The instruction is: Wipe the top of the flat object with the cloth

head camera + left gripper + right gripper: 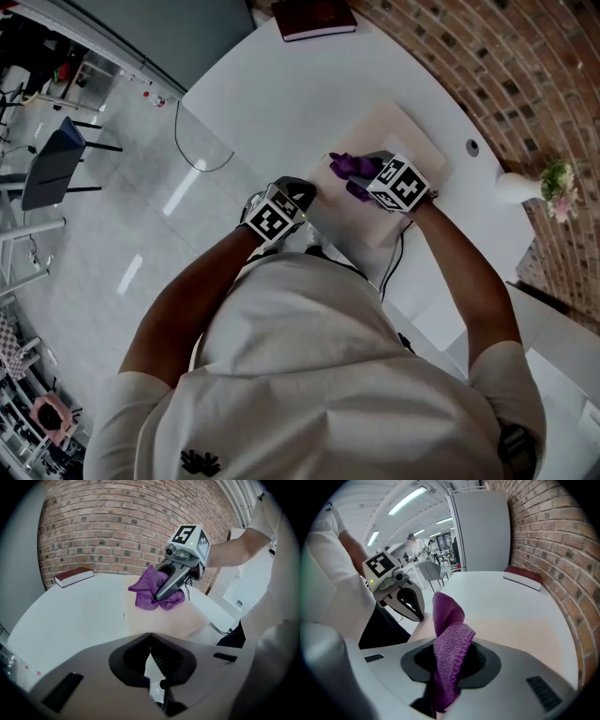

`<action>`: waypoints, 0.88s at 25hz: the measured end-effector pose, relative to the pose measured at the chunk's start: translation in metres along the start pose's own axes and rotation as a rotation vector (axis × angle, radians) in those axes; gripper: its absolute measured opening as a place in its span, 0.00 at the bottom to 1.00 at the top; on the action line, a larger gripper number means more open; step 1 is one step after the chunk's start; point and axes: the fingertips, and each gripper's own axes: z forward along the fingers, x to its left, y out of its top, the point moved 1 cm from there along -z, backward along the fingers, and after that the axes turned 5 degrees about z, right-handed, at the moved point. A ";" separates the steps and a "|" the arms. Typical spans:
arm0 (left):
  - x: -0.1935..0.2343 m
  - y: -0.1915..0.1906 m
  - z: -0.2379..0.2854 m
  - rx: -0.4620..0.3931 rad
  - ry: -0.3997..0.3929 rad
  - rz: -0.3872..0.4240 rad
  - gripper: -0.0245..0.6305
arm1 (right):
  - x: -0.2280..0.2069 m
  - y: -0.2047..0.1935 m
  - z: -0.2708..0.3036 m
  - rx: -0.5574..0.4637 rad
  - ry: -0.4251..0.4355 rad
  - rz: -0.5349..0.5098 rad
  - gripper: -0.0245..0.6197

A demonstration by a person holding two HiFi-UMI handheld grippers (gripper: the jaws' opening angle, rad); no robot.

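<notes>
A flat beige board [412,139] lies on the white table [281,103]. My right gripper [363,180] is shut on a purple cloth [349,167], which hangs bunched over the board's near part. In the right gripper view the cloth [449,648] sticks up from between the jaws, with the board [515,630] beyond. The left gripper view shows the cloth [146,591] touching the board [164,620] under the right gripper [169,587]. My left gripper [306,194] is at the board's near edge. Its jaws [150,634] are shut, with nothing between them.
A dark red book [314,17] lies at the table's far end. A white vase with flowers [551,184] stands by the brick wall [525,66] at the right. A cable [394,262] runs off the near table edge. A small round hole [472,146] is beside the board.
</notes>
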 end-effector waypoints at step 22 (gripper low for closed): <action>0.001 0.001 0.004 0.011 0.008 0.020 0.07 | -0.181 -0.003 -0.049 -0.021 -0.346 0.075 0.23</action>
